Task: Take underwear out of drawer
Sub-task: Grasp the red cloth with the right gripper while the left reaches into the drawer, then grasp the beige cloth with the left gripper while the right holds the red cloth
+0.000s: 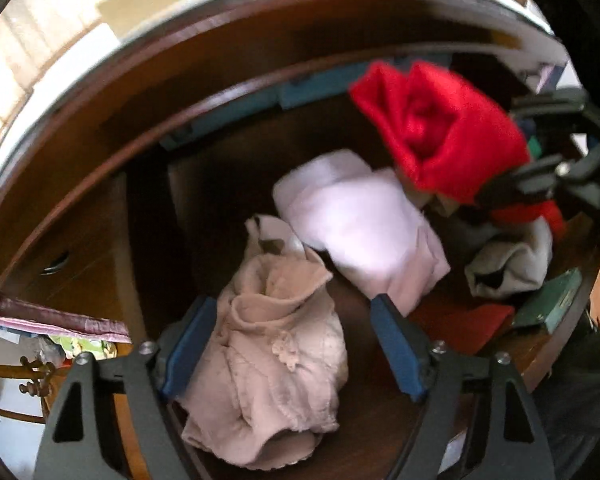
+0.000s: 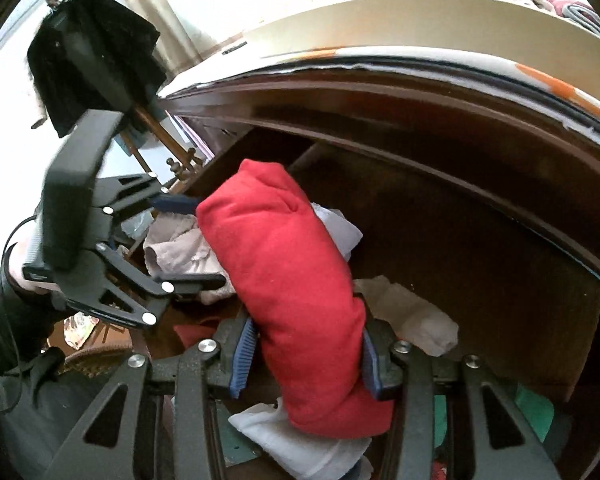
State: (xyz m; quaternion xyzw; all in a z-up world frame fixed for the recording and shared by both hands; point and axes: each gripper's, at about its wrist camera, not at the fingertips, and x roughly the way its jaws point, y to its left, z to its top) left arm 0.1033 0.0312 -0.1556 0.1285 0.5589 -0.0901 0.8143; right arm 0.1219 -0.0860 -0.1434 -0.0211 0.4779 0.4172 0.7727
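Observation:
The dark wooden drawer [image 1: 228, 184] is open and holds several folded garments. My left gripper [image 1: 296, 344] is open, its blue pads on either side of a beige lace underwear [image 1: 276, 364] lying on the drawer floor. My right gripper [image 2: 306, 354] is shut on a rolled red underwear [image 2: 292, 264] and holds it above the drawer; the roll also shows in the left wrist view [image 1: 440, 132]. A white folded garment [image 1: 360, 224] lies behind the beige one. The left gripper also shows in the right wrist view [image 2: 192, 240], over the beige piece [image 2: 176, 248].
A grey-white garment [image 1: 512, 260], a flat red cloth [image 1: 472, 324] and a green box [image 1: 552, 300] lie at the drawer's right side. The dresser top edge [image 2: 420, 64] arches over the drawer. A brass drawer handle [image 1: 36, 380] sits lower left.

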